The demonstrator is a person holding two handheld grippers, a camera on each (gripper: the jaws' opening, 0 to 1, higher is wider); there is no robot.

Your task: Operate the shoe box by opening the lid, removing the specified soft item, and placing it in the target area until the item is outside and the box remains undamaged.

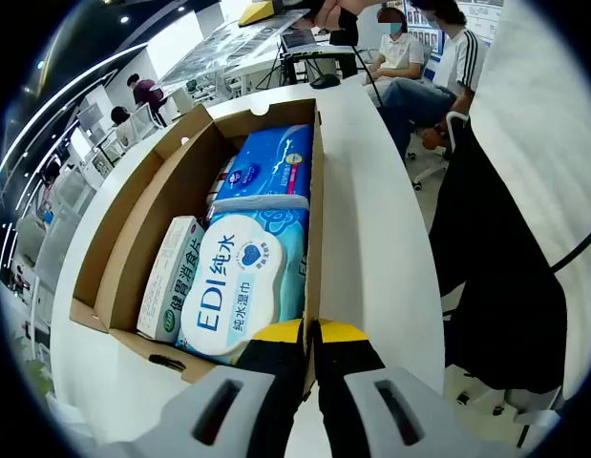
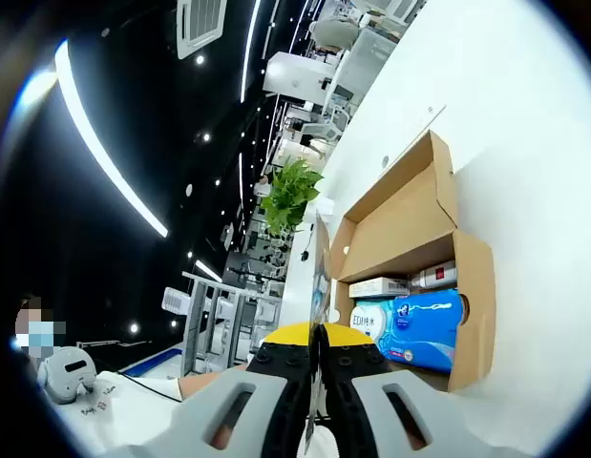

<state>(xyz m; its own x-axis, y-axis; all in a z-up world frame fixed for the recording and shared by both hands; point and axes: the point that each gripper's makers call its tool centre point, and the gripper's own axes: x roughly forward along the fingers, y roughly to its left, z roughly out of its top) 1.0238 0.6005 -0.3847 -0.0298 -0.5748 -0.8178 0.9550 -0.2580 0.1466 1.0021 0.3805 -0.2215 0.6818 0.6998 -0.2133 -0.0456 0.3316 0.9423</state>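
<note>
Cardboard shoe box open; we pinch its wall, both grippers shut (2). Hard pull could tear it.

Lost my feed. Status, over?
Left gripper shut on box wall. Right gripper shut. Shoe box open, wipes pack inside. Nothing blocking.

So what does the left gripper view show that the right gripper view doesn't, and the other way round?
Left gripper view: a look straight down into the box, with seated people beyond the table. Right gripper view: a leafy plant and ceiling light strips. Both: the open shoe box, the blue-and-white wipes pack and the white table. The left gripper and the right gripper each seem closed on a cardboard edge.
</note>
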